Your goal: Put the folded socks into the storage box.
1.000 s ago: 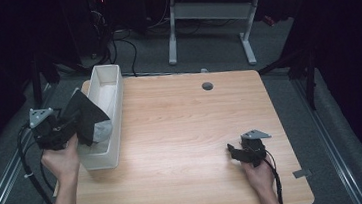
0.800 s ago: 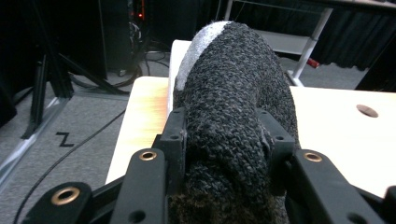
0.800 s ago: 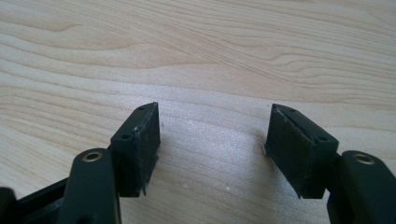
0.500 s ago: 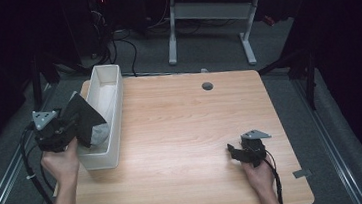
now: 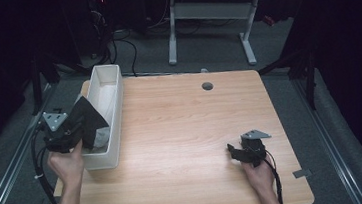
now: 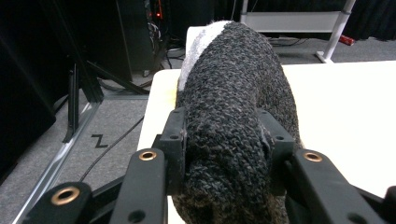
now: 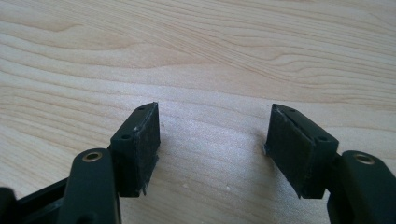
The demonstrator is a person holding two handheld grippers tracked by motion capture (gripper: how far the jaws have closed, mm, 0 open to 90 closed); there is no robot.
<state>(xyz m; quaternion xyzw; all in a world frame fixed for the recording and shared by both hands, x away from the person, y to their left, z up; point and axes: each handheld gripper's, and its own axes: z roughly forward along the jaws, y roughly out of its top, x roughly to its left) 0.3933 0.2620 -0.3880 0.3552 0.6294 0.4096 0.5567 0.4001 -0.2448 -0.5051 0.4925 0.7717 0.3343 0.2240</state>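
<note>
A pale wooden tabletop has a round grommet hole near its far edge. Beyond it a white desk frame stands on grey carpet, with black cables trailing across the floor.

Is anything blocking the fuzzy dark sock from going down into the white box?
Nothing visible does. The left tool grips the dark grey knitted sock over the long white plastic bin. The bin's top is open, with something pale already lying inside.

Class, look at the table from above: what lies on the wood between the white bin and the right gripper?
Nothing: in the high view the table is bare wood between the white bin and the right gripper.
</note>
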